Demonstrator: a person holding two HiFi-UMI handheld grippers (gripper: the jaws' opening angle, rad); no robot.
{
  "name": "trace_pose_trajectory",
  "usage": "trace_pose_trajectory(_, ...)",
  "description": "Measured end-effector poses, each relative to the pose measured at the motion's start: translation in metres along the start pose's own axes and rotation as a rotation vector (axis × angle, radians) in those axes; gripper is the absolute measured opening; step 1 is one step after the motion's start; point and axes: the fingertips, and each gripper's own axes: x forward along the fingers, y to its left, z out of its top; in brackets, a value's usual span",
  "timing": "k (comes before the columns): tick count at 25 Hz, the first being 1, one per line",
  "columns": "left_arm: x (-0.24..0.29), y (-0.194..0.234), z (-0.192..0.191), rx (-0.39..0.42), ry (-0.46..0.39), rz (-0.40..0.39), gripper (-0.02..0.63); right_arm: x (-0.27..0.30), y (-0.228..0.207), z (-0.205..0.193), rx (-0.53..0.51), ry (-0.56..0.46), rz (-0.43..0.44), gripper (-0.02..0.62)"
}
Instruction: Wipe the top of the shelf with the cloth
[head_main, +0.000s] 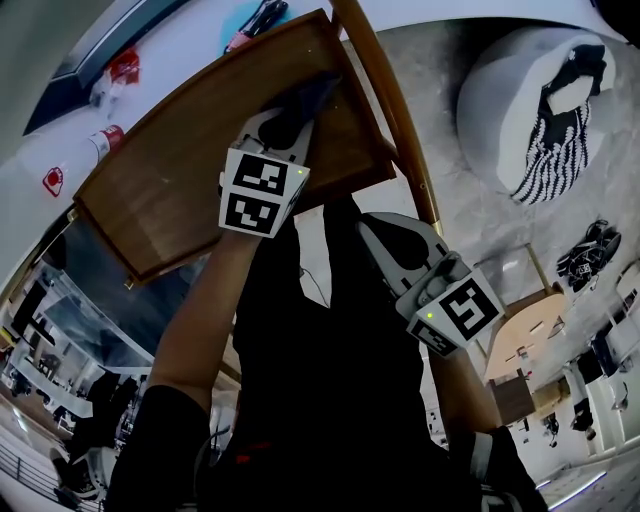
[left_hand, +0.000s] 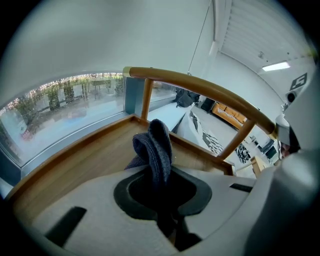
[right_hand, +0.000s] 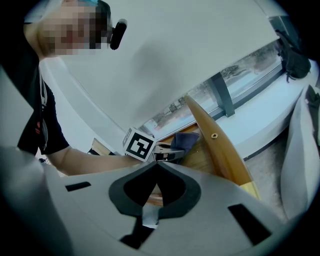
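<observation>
The wooden shelf top (head_main: 190, 170) has a raised lip and a curved wooden rail (head_main: 395, 110) along its right side. My left gripper (head_main: 295, 115) is over the shelf near that rail, shut on a dark blue-grey cloth (head_main: 315, 95). In the left gripper view the cloth (left_hand: 154, 145) stands bunched up out of the jaws (left_hand: 157, 170), its lower folds touching the wood (left_hand: 75, 160). My right gripper (head_main: 372, 225) hangs lower, off the shelf's near edge. Its jaws (right_hand: 157, 162) are shut with nothing between them, and it looks toward the cloth (right_hand: 184, 142) and rail (right_hand: 220, 150).
A white ledge (head_main: 60, 150) with red-labelled items lies beyond the shelf. To the right, down on the floor, are a round white seat (head_main: 500, 90) with a striped cloth and some shoes (head_main: 590, 250). A window (left_hand: 65, 105) runs behind the shelf.
</observation>
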Motion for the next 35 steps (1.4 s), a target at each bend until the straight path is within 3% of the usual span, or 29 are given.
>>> trace_pose_trajectory(12, 0.009, -0.016, 0.009, -0.032, -0.031, -0.066, 0.057, -0.006, 0.001, -0.001, -0.011, -0.007, -0.008, 0.005)
trace_pose_trajectory(20, -0.016, -0.016, 0.025, -0.092, -0.131, -0.1, 0.057, 0.001, 0.014, 0.002, -0.026, -0.011, 0.007, 0.005)
trace_pose_trajectory(28, -0.087, 0.027, 0.012, -0.168, -0.231, -0.018, 0.057, 0.034, 0.055, 0.003, -0.099, 0.029, 0.075, 0.005)
trace_pose_trajectory(35, -0.169, 0.08, -0.046, -0.236, -0.275, 0.119, 0.057, 0.083, 0.112, -0.012, -0.156, 0.102, 0.159, 0.005)
